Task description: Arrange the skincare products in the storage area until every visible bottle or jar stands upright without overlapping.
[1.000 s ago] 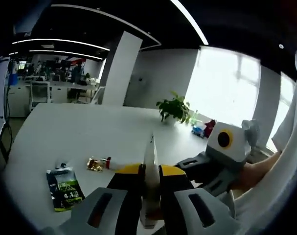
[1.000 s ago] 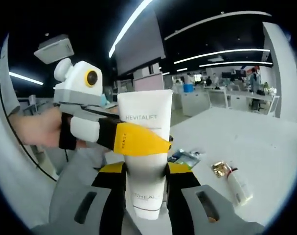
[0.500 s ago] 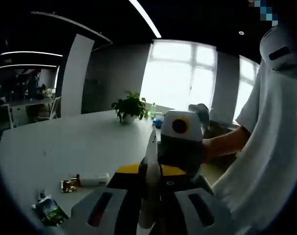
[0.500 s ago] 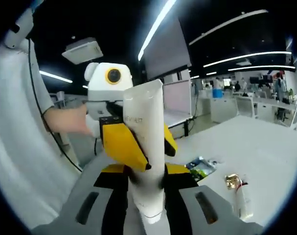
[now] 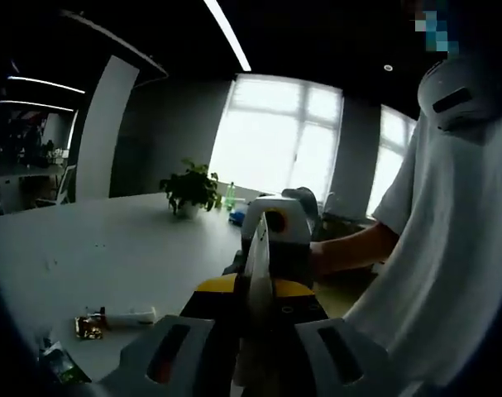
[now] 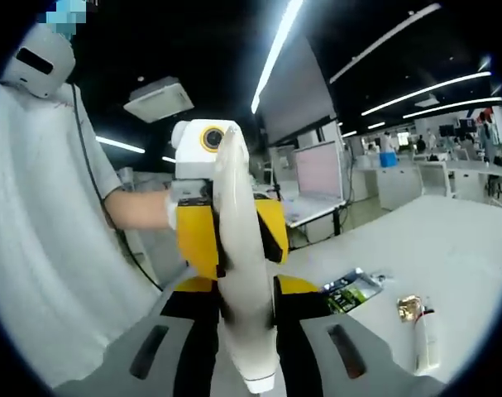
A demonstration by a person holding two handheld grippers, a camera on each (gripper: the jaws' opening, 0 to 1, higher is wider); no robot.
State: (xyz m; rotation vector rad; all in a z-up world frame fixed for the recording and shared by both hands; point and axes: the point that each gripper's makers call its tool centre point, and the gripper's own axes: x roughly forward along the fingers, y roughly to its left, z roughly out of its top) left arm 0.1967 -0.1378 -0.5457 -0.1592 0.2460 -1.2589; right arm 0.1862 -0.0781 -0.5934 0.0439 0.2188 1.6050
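White tube (image 6: 244,273) clamped between both tongs, right tongs (image 6: 247,318) low, left tongs (image 5: 252,310) higher up

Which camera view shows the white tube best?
The right gripper view: the white tube runs the height of the picture, its rounded side lit. In the left gripper view the tube appears as a thin edge-on strip.

In my right claw's view, the tube (image 6: 244,273) stands between my right claw (image 6: 244,310) and my left claw (image 6: 234,240) behind it. On the table (image 6: 449,265) to the right, a sachet (image 6: 350,291) lies left of a small bottle (image 6: 426,341).
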